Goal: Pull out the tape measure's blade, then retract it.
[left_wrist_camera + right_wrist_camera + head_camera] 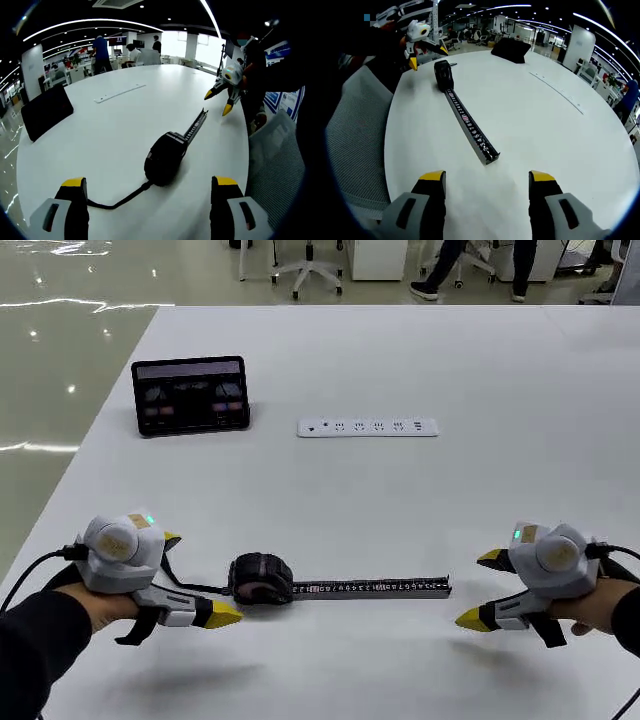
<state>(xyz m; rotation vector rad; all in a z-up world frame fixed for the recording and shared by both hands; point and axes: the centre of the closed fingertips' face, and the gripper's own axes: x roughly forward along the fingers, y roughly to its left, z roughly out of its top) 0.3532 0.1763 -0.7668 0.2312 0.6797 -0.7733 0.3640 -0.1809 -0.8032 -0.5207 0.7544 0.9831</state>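
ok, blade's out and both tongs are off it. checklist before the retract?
1. Blade extended: ok, lies flat on the table out of the case.
2. Left tongs open and empty: ok, case sits just ahead of them.
3. Right tongs off the blade tip: ok, open, apart from it.
4. Retract path: ok, power strip and tablet lie well back.
5. Strap out of the grasp: not ok, trails from the case toward the left tongs.
6. Blade lock: cannot tell.

White table (400, 500) bearing a tablet (191, 395) and power strip (368, 427)
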